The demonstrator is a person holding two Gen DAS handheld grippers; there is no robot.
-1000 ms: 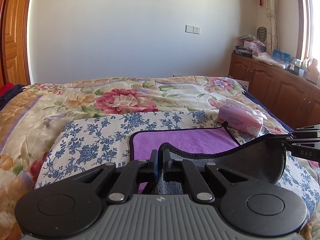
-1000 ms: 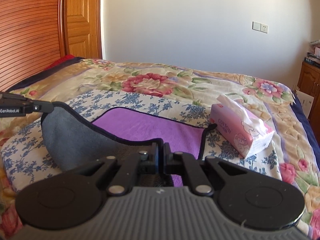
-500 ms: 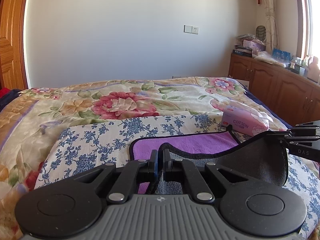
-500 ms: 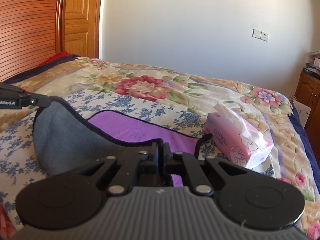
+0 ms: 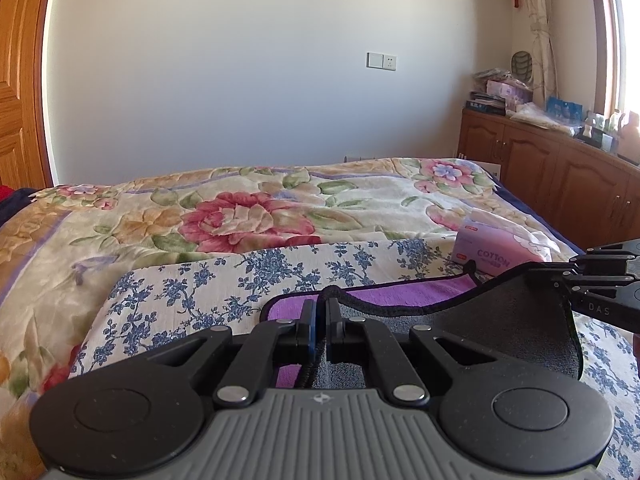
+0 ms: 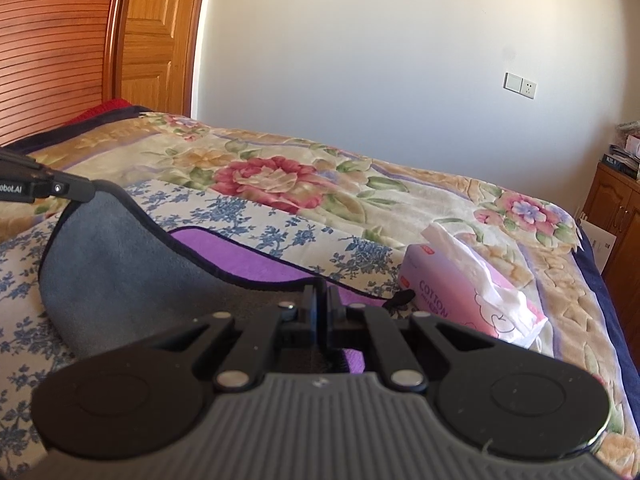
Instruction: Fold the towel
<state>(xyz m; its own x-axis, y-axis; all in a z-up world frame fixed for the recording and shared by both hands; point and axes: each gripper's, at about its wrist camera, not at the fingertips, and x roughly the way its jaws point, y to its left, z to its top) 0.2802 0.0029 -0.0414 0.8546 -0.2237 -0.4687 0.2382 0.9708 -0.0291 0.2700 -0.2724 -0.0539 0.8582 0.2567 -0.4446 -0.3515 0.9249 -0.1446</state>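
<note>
A towel with a purple face, grey back and black trim lies on a blue-flowered cloth on the bed. My left gripper is shut on the towel's near left corner. My right gripper is shut on the near right corner. The near edge hangs lifted between them, grey back facing me, over the purple face. The right gripper also shows in the left wrist view, and the left gripper in the right wrist view.
A pink tissue box stands just right of the towel's far corner. The floral bedspread stretches beyond. A wooden cabinet with clutter lines the right wall, and wooden doors stand at the left.
Both grippers have moved forward and tilted up with the held edge. The grey flap now covers more of the purple face, leaving a narrower strip.
</note>
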